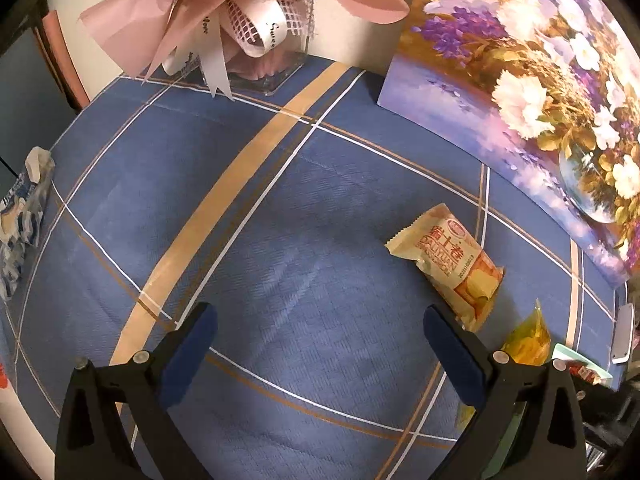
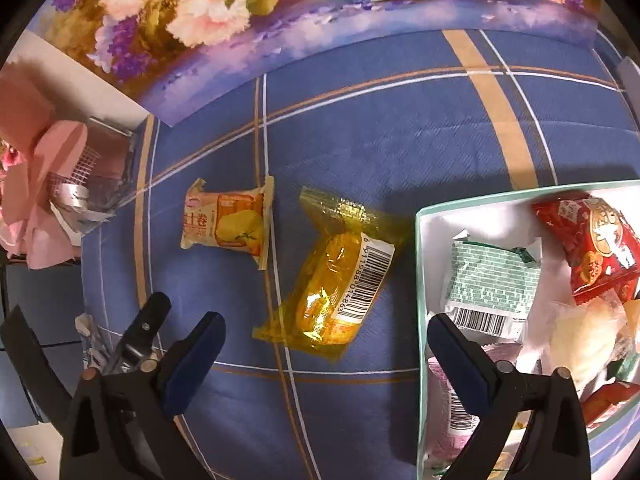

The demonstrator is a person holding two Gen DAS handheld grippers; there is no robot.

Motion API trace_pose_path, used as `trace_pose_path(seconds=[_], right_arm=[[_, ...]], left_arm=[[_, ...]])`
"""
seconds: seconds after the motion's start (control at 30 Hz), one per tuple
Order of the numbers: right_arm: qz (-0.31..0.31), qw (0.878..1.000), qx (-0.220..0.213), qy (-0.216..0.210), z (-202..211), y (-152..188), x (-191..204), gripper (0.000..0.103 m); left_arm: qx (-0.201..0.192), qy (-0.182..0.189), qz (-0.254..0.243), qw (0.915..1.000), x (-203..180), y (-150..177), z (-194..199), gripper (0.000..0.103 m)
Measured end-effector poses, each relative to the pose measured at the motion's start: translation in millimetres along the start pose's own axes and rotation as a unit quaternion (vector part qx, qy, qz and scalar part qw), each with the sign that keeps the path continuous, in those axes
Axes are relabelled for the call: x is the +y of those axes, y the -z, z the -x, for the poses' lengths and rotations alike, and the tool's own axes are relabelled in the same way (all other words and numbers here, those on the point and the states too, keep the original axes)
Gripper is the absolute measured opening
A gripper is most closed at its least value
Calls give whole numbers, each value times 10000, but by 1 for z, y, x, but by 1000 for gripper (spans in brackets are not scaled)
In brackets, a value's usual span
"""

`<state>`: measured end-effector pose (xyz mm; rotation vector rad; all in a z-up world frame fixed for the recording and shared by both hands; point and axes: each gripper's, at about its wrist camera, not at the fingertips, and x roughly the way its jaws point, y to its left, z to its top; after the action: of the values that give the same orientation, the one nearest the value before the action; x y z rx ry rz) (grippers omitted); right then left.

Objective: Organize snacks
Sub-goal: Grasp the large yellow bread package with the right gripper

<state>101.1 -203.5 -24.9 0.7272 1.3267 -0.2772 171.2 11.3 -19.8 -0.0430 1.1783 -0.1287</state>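
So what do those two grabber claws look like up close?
Both look alike. The left gripper has two black plastic arms shaped like open triangles, each tipped with a dark blue pad, with small silver round bolts near the joints. The right gripper has the same black arms, blue pads and silver bolts. No cables, sleeves or writing show on either.

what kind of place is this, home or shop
Most likely a home: a table under a blue plaid tablecloth, a floral painting leaning at its back, and a pink wrapped bouquet. Loose snack packets lie beside a white box of snacks.
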Motion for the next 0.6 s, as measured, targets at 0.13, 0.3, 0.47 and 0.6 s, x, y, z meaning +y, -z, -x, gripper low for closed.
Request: trace_pose_path(seconds=[0.13,0.3,0.47,0.6], right_arm=[[158,9998,5,132,-9,-1,11,91],[222,9993,80,299,-26,-2,17,82],[190,9987,3,482,-39,-8,20,72],[212,9978,-64,619,-48,-16,26,63]], left_arm=[[81,104,102,9999,6,0,-6,102],[175,117,174,9996,11,1,-13,102],[199,191,193,9994,11,1,-16,102],[268,306,169,9990,8,1,-23,102]])
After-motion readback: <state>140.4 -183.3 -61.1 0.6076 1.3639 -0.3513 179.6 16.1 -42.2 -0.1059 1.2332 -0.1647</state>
